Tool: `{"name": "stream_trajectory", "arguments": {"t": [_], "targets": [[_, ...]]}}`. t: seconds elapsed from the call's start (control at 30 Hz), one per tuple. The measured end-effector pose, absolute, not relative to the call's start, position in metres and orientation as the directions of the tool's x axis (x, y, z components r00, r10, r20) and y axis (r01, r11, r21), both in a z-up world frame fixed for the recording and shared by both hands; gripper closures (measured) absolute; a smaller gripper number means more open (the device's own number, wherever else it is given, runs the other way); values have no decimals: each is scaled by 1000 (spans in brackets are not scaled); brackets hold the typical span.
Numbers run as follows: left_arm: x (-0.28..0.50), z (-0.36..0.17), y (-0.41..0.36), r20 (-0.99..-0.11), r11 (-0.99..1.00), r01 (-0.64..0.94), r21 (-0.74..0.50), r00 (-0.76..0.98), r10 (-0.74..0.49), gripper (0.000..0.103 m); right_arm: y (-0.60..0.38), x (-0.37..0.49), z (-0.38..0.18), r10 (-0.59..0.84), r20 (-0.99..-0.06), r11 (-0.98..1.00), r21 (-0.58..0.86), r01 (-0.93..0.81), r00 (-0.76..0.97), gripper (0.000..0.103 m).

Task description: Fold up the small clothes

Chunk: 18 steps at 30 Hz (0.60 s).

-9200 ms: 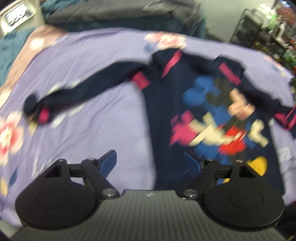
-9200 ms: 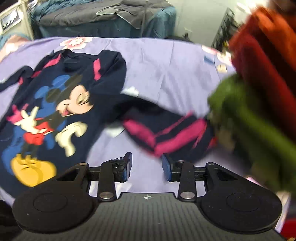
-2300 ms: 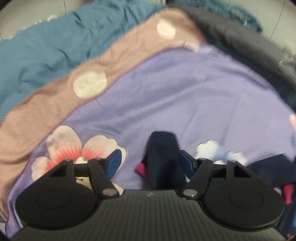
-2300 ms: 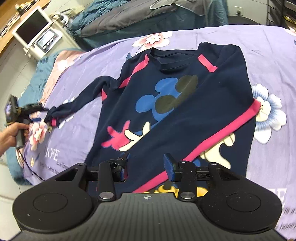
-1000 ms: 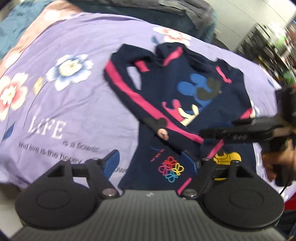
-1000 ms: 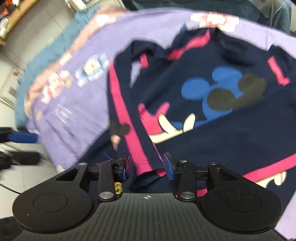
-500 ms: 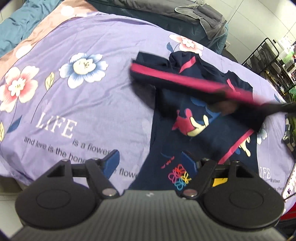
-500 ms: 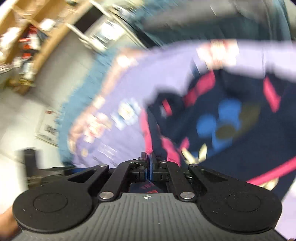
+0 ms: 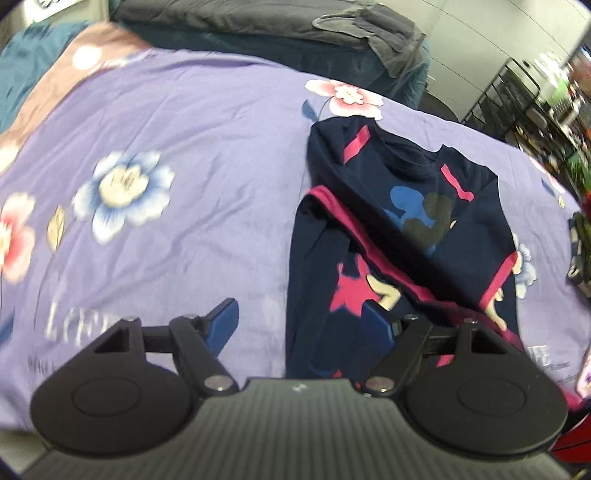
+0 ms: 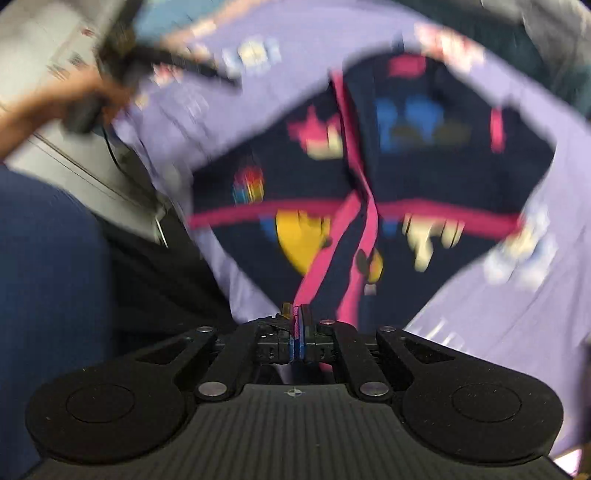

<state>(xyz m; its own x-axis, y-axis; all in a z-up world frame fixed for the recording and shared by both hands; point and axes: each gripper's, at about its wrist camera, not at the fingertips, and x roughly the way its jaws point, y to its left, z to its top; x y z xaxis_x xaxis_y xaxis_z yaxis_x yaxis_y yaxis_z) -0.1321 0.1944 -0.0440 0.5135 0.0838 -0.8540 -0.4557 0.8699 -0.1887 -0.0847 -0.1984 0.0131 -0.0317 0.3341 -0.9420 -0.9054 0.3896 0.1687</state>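
A navy sweatshirt with a cartoon print and pink stripes lies on the purple flowered bedsheet. One sleeve with a pink stripe runs slantwise over its chest. My left gripper hovers open above the sweatshirt's left edge, gripping nothing. In the blurred right wrist view my right gripper is shut on the sleeve's pink cuff. The sleeve stretches from the jaws up over the sweatshirt. A hand with the left gripper shows at the upper left.
Grey and dark blue bedding is heaped along the bed's far side. A metal rack stands at the right. A green and dark garment lies at the sheet's right edge. A blue-trousered leg is beside the bed's near edge.
My right gripper has shut on the sleeve cuff, risen and drawn the sleeve toward the hem. The sleeve, held high across the left view half a second ago, now lies lower over the chest.
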Motion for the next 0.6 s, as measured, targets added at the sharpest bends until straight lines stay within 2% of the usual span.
{"name": "stream_trajectory", "arguments": {"t": [0.13,0.23,0.33,0.4,0.43,0.47,0.6], "targets": [[-98,-46,205,-846,905,-405,-129,521,112,31,-197,-89,-23,286,-958,455,107,-884,31,98],[-69,-50,214,-841,918,-385,-97,525,131,31,-211,-87,-12,291,-948,524,45,-850,129,98],[-44,-60,219,-845,929,-365,-56,513,150,32,-235,-71,4,296,-924,673,22,-739,241,98],[-32,-70,217,-847,940,-341,-25,507,161,32,-252,-58,5,200,-923,768,-60,-638,328,89],[-26,-77,215,-850,947,-322,-1,498,169,32,-261,-51,0,144,-933,801,-86,-592,331,84],[-21,-83,211,-854,954,-300,31,488,181,32,-266,-48,-6,122,-944,812,-82,-578,307,83],[-9,-109,193,-856,974,-157,162,468,217,33,-263,-45,0,227,-934,801,18,-599,276,76]]}}
